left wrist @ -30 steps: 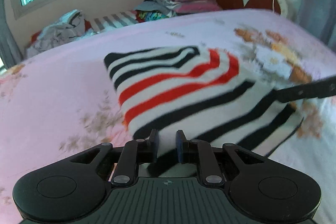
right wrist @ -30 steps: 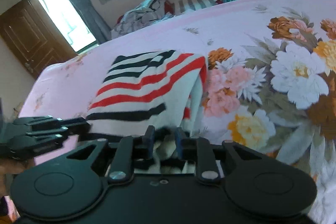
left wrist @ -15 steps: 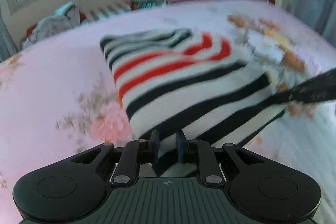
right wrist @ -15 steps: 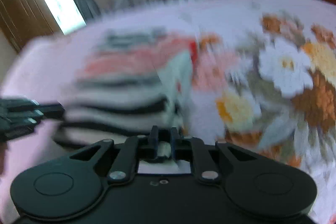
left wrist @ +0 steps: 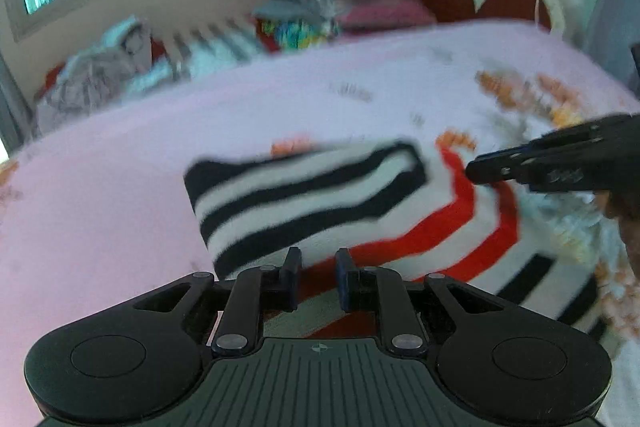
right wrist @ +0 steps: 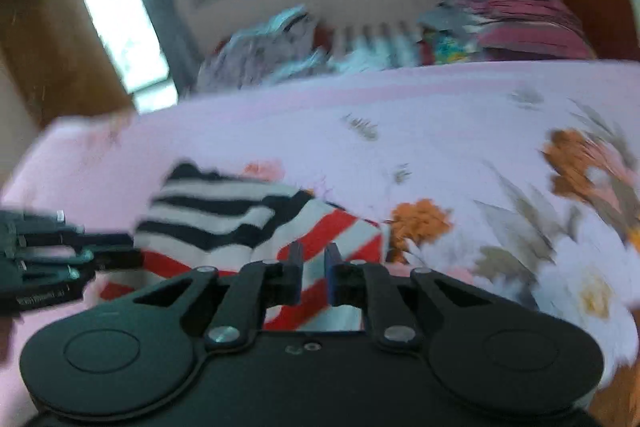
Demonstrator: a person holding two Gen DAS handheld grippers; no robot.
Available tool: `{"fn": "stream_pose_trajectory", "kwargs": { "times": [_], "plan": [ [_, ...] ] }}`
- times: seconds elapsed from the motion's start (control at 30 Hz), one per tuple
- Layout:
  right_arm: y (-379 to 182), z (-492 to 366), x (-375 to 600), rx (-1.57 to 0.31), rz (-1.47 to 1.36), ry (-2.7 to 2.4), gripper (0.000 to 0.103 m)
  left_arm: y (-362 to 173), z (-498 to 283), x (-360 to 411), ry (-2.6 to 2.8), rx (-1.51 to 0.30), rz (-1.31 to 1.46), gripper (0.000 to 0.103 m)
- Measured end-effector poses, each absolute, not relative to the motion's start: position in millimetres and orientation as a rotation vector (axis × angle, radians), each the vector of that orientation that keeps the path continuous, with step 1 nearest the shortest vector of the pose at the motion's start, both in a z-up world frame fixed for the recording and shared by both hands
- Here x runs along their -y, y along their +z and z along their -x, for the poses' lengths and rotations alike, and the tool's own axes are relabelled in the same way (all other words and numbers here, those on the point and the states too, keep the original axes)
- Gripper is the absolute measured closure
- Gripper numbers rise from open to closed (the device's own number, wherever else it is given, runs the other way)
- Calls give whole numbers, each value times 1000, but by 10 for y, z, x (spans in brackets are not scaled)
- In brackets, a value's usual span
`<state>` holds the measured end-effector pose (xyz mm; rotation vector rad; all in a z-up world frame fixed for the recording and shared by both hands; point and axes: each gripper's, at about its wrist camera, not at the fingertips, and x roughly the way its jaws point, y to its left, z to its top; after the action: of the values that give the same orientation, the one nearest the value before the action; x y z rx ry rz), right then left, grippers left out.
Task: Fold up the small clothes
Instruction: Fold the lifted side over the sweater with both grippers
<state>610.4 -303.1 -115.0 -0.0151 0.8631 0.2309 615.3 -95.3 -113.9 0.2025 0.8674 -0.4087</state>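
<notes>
Striped garment on bed, long axis L–R, just ahead of both tools. Left tool and right tool: fingers slightly apart, cloth between; grip cannot be told.

White garment striped black and red on a pink bedspread printed with orange and white flowers.

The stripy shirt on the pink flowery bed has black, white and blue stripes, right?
Not quite. The stripy shirt on the pink flowery bed has black, white and red stripes, not blue. The left wrist view shows the red bands clearly, and the right wrist view shows them too.
</notes>
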Motion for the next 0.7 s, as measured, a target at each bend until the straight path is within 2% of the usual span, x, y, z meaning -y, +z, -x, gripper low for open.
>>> {"fn": "stream_pose_trajectory", "kwargs": {
  "times": [0.07, 0.2, 0.23, 0.27, 0.4, 0.43, 0.5, 0.57, 0.7],
  "plan": [
    [-1333, -6207, 3063, -868, 55, 175, 103, -1245, -6187, 942, -420, -875, -187, 86],
    [-1245, -6146, 3149, -856, -1, 179, 103, -1199, -6132, 923, -396, -873, -165, 86],
    [-1203, -6073, 3170, -844, -10, 180, 102, -1161, -6083, 927, -392, -860, -174, 86],
    [-1149, -5980, 3192, -828, -19, 183, 94, -1118, -6002, 932, -397, -842, -183, 86],
    [-945, -5617, 3184, -800, -62, 261, 91, -1003, -5700, 918, -457, -800, -142, 86],
    [-941, -5604, 3154, -811, -47, 281, 91, -1033, -5655, 936, -463, -813, -155, 86],
    [-1076, -5645, 3023, -889, 44, 234, 99, -1165, -5612, 987, -448, -829, -207, 86],
    [-1205, -5674, 3076, -924, 42, 166, 94, -1176, -5618, 979, -439, -830, -178, 87],
    [-925, -5447, 3142, -851, -56, 209, 95, -985, -5443, 958, -418, -793, -194, 86]
  ]
}}
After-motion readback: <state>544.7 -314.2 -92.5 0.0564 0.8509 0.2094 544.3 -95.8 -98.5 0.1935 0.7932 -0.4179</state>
